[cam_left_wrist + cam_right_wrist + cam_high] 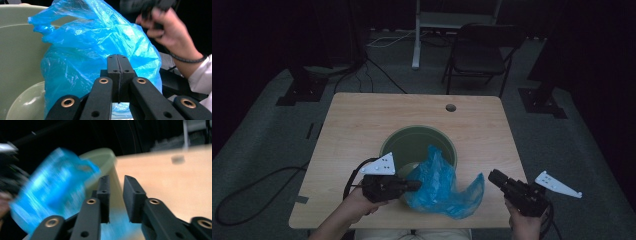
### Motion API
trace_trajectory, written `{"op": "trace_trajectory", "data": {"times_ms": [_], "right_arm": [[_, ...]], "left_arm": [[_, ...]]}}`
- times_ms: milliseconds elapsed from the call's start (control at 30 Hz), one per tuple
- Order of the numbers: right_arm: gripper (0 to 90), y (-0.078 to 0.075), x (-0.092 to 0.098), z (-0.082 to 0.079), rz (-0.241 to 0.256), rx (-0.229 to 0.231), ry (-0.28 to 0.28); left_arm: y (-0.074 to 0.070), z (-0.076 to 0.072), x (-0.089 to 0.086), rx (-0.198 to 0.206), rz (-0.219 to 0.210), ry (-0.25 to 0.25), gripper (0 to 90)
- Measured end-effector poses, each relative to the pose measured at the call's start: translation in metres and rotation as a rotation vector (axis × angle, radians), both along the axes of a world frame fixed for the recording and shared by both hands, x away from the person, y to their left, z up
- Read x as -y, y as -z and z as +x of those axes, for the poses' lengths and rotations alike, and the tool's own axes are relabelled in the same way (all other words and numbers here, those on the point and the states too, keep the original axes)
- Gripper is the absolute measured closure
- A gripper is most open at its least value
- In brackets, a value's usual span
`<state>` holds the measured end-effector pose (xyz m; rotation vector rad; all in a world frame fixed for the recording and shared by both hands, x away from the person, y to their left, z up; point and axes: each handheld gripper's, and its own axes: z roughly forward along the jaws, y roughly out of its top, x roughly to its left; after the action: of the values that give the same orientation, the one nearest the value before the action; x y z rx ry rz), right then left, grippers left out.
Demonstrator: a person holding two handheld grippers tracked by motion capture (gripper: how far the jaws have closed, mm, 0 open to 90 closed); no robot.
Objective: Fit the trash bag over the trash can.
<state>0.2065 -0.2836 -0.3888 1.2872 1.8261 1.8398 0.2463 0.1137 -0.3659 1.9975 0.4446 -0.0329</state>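
A round green bin (412, 129) stands in the middle of the wooden table (362, 120). A crumpled blue plastic bag (439, 187) rises over the bin's near rim and spills onto the table. My left gripper (416, 185) meets the bag's left side. In the left gripper view its jaws are pressed together (117, 57) against the blue film (95, 45), with the bin wall (17, 50) to the left. My right gripper (492, 176) hovers just right of the bag, apart from it. Its jaws (116, 180) stand open with nothing between them, the blurred bag (55, 185) and bin (102, 155) beyond.
A small round hole (450, 107) sits near the table's far edge. Behind the table are a dark folding chair (479, 50) and a white stand (417, 35). Cables run over the grey floor (257, 150). Bare tabletop lies at the left and far right.
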Motion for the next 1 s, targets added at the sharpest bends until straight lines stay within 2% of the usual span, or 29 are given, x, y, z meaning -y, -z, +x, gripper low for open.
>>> {"op": "trace_trajectory", "data": {"times_ms": [67,133,167,200,233,267,300,367,433,467,533,567,600,633,733,800,833,900,933,967,1000], "right_arm": [[60.0,-0.018,-0.01,0.008,0.021,0.024,-0.079],[51.1,-0.029,-0.025,0.019,0.026,0.038,-0.151],[48.6,-0.033,-0.034,0.025,0.016,0.033,-0.191],[48.6,-0.033,-0.034,0.025,0.016,0.033,-0.191],[45.6,-0.037,-0.051,0.036,0.002,0.029,-0.247],[43.8,-0.038,-0.058,0.041,-0.01,0.021,-0.27],[42.5,-0.039,-0.066,0.046,-0.02,0.012,-0.293],[40.7,-0.039,-0.079,0.056,-0.038,-0.009,-0.331],[39.9,-0.039,-0.083,0.059,-0.043,-0.013,-0.346],[39.5,-0.039,-0.093,0.066,-0.049,-0.034,-0.376],[40.0,-0.038,-0.1,0.071,-0.06,-0.046,-0.405],[43.5,-0.037,-0.103,0.073,-0.066,-0.052,-0.412],[45.8,-0.036,-0.106,0.074,-0.071,-0.057,-0.424],[48.7,-0.036,-0.108,0.075,-0.076,-0.057,-0.436],[69.3,-0.038,-0.11,0.076,-0.095,-0.04,-0.436],[83.6,-0.04,-0.11,0.076,-0.101,-0.022,-0.423],[88.8,-0.042,-0.109,0.077,-0.103,-0.011,-0.417],[89.9,-0.046,-0.107,0.081,-0.109,0.008,-0.4],[89.9,-0.046,-0.107,0.081,-0.109,0.008,-0.4],[89.9,-0.051,-0.105,0.086,-0.107,0.022,-0.383],[89.9,-0.052,-0.104,0.088,-0.105,0.027,-0.374]], "left_arm": [[-0.001,0.0,0.001,-0.002,0.0,0.001,90.0],[-0.002,0.001,0.0,-0.017,-0.016,0.004,90.0],[-0.003,0.002,-0.001,-0.022,-0.028,-0.006,83.5],[-0.003,0.002,-0.001,-0.022,-0.028,-0.006,74.1],[-0.007,0.004,-0.005,-0.023,-0.032,-0.047,58.5],[-0.008,0.006,-0.007,-0.024,-0.033,-0.081,51.6],[-0.01,0.008,-0.009,-0.034,-0.041,-0.088,50.2],[-0.013,0.012,-0.011,-0.049,-0.038,-0.089,41.7],[-0.014,0.013,-0.011,-0.053,-0.039,-0.09,38.6],[-0.015,0.017,-0.007,-0.072,-0.039,-0.061,38.4],[-0.016,0.021,0.0,-0.085,-0.028,-0.041,35.1],[-0.016,0.021,0.0,-0.085,-0.028,-0.041,35.1],[-0.015,0.025,0.008,-0.103,-0.017,-0.029,35.1],[-0.015,0.028,0.011,-0.112,-0.013,-0.012,35.1],[-0.015,0.032,0.02,-0.117,-0.007,0.024,37.7],[-0.016,0.034,0.022,-0.118,-0.02,0.019,47.7],[-0.018,0.034,0.022,-0.105,-0.026,0.017,57.1],[-0.021,0.034,0.02,-0.074,-0.031,0.003,73.7],[-0.021,0.034,0.02,-0.074,-0.031,0.003,82.6],[-0.023,0.032,0.017,-0.027,-0.025,-0.01,88.8],[-0.025,0.03,0.016,-0.006,-0.015,-0.019,89.6]]}}
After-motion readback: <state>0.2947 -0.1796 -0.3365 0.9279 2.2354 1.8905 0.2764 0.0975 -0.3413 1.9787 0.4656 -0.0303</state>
